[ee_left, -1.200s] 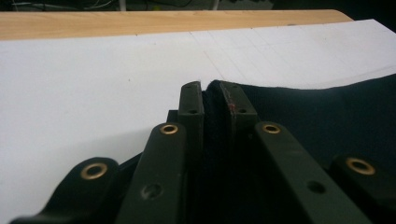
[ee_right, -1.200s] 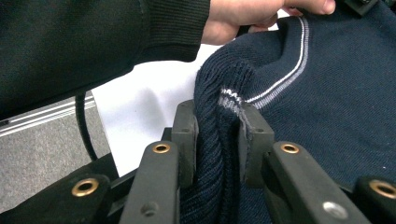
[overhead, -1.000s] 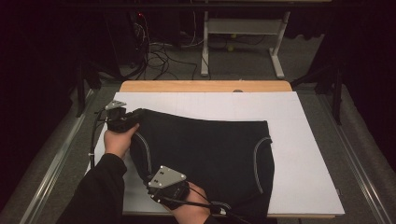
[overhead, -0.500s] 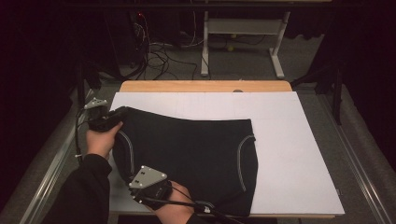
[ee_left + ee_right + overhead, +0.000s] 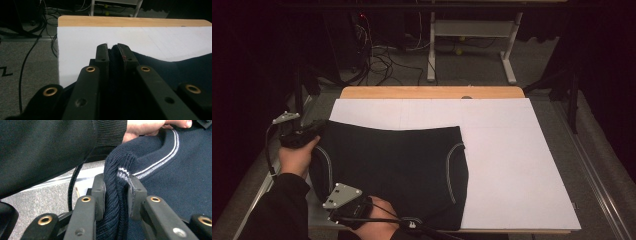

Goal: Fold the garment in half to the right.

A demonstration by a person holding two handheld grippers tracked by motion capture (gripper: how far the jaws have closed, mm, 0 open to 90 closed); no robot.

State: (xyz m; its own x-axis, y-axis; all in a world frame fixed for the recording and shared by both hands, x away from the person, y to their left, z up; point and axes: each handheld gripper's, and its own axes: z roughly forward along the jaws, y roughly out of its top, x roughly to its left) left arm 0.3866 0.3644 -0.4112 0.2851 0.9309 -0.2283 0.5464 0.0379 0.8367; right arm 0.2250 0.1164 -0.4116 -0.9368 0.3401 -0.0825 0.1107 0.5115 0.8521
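We see the dark navy knitted sweater with pale striped trim lying flat on the white sheet that covers the wooden worktop, toward its left and near side. Our left gripper is clamped tight on the sweater's far left corner, with dark cloth pinched between its jaws. Our right gripper is closed on a thick fold of ribbed knit at the near left edge, beside a black sleeve.
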